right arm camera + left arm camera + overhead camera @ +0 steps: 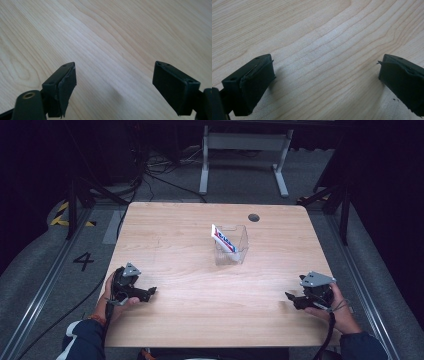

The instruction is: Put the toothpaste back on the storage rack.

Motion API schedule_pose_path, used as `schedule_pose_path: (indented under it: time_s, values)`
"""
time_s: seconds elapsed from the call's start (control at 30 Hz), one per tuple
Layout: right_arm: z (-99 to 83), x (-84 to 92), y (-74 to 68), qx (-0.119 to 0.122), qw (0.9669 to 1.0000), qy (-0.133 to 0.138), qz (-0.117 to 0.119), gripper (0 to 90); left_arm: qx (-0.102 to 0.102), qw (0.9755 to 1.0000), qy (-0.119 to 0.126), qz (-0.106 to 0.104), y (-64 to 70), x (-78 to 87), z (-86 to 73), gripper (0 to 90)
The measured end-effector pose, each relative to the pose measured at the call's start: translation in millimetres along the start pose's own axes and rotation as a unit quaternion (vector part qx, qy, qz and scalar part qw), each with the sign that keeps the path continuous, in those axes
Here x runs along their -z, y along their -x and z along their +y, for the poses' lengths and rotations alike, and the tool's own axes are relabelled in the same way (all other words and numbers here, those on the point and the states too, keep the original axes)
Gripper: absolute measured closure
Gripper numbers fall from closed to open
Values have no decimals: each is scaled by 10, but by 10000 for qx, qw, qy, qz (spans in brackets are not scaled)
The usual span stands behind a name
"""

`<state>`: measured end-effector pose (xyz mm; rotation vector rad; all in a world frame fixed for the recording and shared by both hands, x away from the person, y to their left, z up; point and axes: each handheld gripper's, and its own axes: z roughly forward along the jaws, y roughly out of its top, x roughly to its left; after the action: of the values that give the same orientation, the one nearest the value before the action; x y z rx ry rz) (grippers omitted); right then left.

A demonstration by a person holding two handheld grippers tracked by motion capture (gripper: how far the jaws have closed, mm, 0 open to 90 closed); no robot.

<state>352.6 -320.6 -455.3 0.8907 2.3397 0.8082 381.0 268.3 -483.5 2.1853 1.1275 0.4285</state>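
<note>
Your worktop (190, 295) is a pale wooden slab with a small dark round hole (254, 217) near its far edge. A little past its middle stands a clear plastic box (239, 254), and a toothpaste tube (223, 240) leans inside it, tilted, its upper end poking over the box's left rim (the print on it is too small to read). Both of your tools sit well apart from that box, near your edge. Your left hand-held gripper (150, 291) rests at the near left, its jaws spread wide over bare wood with nothing between them. Your right hand-held gripper (291, 298) is at the near right, likewise released, with only wood grain between its jaws.
</note>
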Motion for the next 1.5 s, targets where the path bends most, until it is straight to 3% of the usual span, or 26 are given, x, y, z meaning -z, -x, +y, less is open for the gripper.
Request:
schedule_pose_path:
  time_s: [0.3,0.5,0.6,0.77,1.5]
  values:
    - [-319,116,109,-598,9981,118,81,196,-4,10000,-3,1,-1,0,0,6]
    - [-514,144,156,-1084,9939,197,49,192,4,10000,0,3,1,0,0,6]
    - [-582,128,174,-1221,9925,60,-30,182,5,10000,0,11,2,1,-1,6]
    - [-650,108,216,-1604,9869,172,83,154,7,10000,3,10,2,1,-2,6]
    - [-648,102,217,-1672,9858,148,63,150,92,9999,-17,52,11,21,-22,6]
